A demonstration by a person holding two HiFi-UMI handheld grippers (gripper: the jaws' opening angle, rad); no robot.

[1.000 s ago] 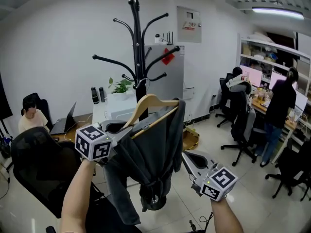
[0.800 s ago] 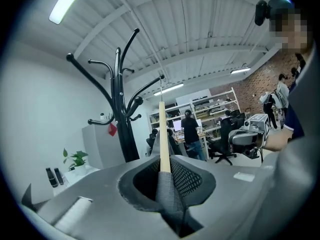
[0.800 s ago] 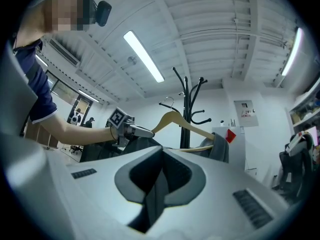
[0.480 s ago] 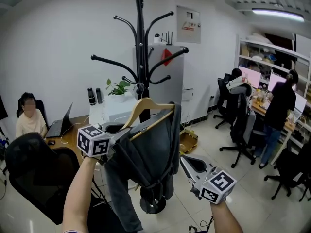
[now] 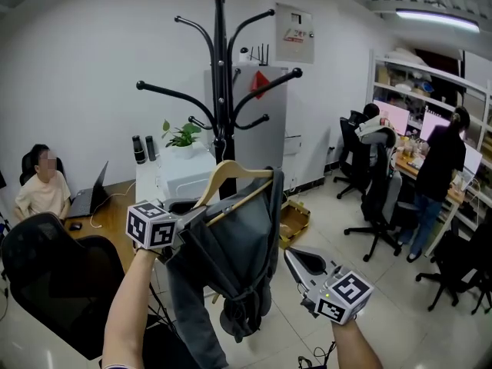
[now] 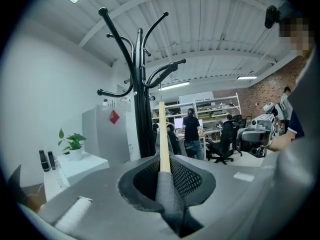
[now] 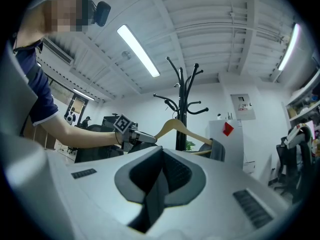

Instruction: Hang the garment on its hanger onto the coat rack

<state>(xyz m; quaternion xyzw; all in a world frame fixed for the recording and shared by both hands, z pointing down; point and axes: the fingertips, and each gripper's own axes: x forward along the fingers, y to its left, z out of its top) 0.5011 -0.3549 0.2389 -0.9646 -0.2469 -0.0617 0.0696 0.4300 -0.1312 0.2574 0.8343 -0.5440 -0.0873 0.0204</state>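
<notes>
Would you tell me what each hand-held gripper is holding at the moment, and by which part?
The left hand-held gripper clamps the wooden hanger at its left end, garment fabric included; the right hand-held gripper holds nothing.

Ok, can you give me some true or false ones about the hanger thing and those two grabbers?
1. The left gripper is clamped on the light wooden hanger. True.
2. The hanger hangs on the tall black coat rack. False: the left gripper holds it up in front of the rack, lower than the rack's arms.
3. The right gripper holds the dark grey garment. False: its jaws are together with nothing between them, beside the garment, which hangs from the hanger.
4. A small green plant stands on a white counter behind the rack. True.
</notes>
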